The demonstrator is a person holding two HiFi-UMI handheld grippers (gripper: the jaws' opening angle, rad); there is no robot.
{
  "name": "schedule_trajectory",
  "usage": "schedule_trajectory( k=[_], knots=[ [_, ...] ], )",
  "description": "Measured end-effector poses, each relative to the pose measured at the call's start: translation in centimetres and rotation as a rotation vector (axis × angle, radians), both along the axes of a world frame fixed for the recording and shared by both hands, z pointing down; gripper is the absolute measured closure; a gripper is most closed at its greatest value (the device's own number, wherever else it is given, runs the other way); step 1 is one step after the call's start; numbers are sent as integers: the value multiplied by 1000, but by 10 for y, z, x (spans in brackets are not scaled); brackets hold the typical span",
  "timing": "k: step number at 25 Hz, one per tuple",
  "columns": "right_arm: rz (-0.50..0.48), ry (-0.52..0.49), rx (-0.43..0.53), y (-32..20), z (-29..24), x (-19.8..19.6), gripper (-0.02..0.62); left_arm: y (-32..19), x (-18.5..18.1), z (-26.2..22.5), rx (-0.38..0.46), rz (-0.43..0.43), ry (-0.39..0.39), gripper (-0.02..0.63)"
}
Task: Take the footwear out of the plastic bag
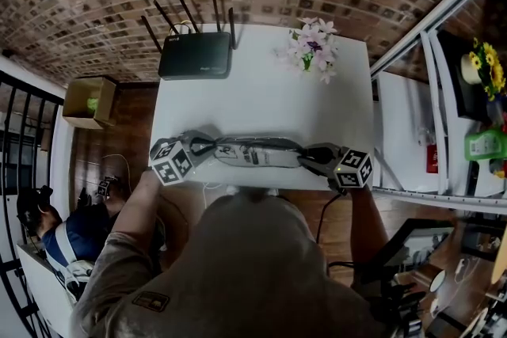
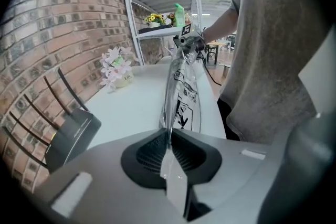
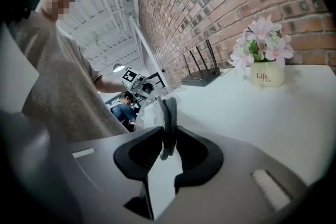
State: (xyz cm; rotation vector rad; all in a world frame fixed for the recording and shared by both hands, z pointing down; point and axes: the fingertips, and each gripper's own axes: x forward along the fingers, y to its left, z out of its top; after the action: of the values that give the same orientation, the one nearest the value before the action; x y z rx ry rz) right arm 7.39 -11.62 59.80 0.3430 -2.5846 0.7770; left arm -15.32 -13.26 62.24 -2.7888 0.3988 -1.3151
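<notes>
White bench (image 1: 261, 103), front edge: left tongs (image 2: 168, 136) clenched on plastic bag (image 2: 182, 93) film, right tongs (image 3: 167, 140) grasping footwear (image 3: 169, 113); suggest pulling apart level, slow, film pinch firm

Soft, even indoor light, glare on the white table (image 1: 261, 107), strong fisheye bending, dark vignetted corners.

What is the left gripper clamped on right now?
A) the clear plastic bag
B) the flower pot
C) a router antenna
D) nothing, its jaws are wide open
A: in the left gripper view, the left gripper has its pads pressed together on the thin end of the clear plastic bag.
</notes>
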Motion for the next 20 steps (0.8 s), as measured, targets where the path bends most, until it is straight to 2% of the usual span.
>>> schedule_trajectory(
  k=[2, 5, 9, 12, 16, 20],
  knots=[
    [10, -1, -4, 0, 1, 4, 502, -1, -8, -1, 1, -10, -10, 584],
    [18, 0, -9, 2, 1, 6, 502, -1, -10, -5, -2, -15, 4, 569],
    [18, 0, -2, 1, 2, 5, 502, -2, -3, -10, 0, -16, 43, 428],
    [17, 2, 5, 1, 1, 5, 502, -3, 7, -17, 13, 4, 72, 359],
    [12, 0, 14, 2, 0, 3, 502, -3, 29, -22, 24, 50, 87, 346],
    [-3, -3, 19, 5, -2, -5, 502, 0, 55, -15, 21, 126, 53, 347]
  ],
)
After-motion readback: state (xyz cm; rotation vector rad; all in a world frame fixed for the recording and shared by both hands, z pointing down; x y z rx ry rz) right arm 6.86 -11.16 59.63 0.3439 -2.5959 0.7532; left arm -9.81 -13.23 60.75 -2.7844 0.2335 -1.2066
